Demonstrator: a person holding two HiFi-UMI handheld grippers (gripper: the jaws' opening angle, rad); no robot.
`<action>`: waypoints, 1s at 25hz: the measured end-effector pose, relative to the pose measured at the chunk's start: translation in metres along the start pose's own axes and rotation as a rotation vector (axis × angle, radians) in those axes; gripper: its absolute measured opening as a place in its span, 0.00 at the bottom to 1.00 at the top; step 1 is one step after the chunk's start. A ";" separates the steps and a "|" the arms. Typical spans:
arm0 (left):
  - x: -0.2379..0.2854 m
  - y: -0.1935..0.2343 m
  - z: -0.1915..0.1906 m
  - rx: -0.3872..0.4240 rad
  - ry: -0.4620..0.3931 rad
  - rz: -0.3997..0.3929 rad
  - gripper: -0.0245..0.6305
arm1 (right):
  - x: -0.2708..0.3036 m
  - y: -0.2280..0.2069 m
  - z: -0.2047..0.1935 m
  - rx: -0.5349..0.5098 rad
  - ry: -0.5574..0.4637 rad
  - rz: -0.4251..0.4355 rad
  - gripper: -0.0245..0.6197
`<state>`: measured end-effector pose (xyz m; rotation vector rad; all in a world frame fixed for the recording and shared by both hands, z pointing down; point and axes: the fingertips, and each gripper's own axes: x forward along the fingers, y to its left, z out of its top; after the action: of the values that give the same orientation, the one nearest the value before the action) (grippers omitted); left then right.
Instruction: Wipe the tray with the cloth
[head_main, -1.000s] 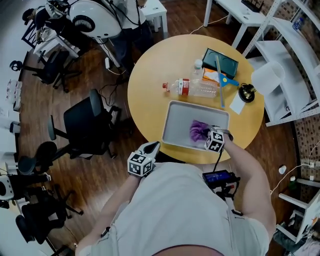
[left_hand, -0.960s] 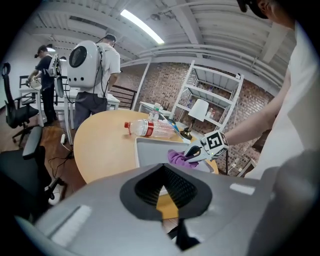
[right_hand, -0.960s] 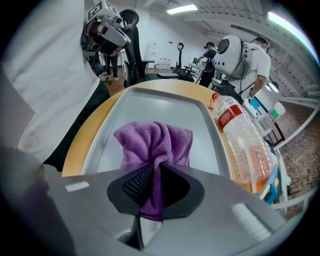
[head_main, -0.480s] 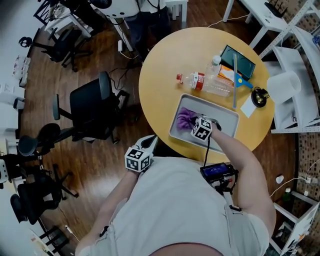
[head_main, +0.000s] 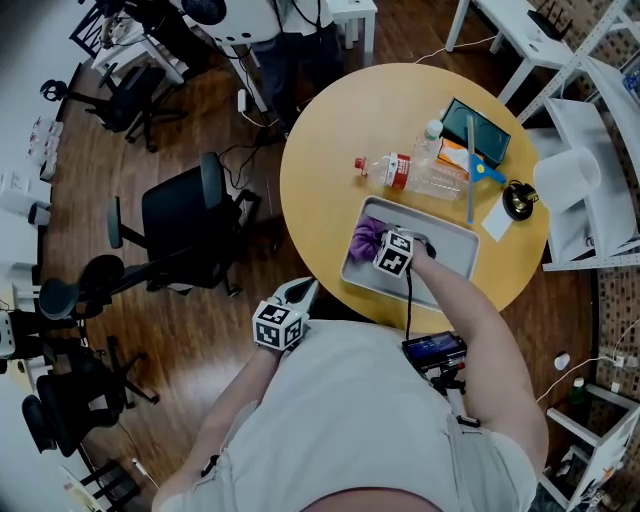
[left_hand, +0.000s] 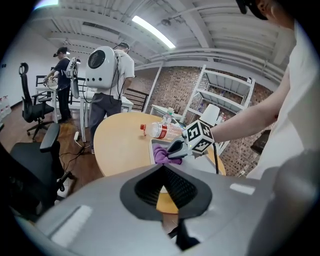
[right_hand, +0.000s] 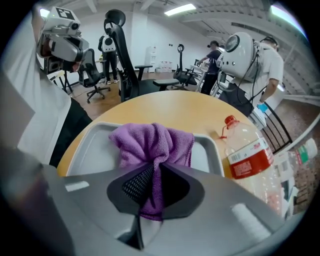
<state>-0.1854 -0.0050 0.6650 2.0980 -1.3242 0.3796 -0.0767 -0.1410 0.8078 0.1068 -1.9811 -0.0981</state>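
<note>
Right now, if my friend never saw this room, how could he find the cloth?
Find the round wooden table, then the grey tray on it. The cloth is in the tray, pinched in the jaws of the right gripper: the only purple, crumpled thing, unlike the clear bottle nearby.

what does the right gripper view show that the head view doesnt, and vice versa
Only the right gripper view: the right gripper's jaws, shut on a bunched fold of the purple cloth; from the head view its marker cube covers that pinch.
Only the head view: the left gripper, held off the table near the person's waist, and a dark case on the table's far side.
Both: the cloth in the grey tray, and the plastic bottle lying beside the tray.
</note>
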 end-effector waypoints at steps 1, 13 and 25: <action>0.002 -0.001 0.001 0.003 0.001 -0.008 0.04 | -0.004 -0.004 -0.009 0.016 0.009 -0.006 0.10; 0.045 -0.035 0.013 0.092 0.050 -0.159 0.04 | -0.092 -0.005 -0.223 0.345 0.169 -0.164 0.10; 0.062 -0.054 0.018 0.125 0.077 -0.204 0.04 | -0.104 0.000 -0.260 0.232 0.234 -0.218 0.10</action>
<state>-0.1107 -0.0438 0.6659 2.2728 -1.0547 0.4605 0.2035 -0.1332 0.8171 0.4648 -1.7361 0.0039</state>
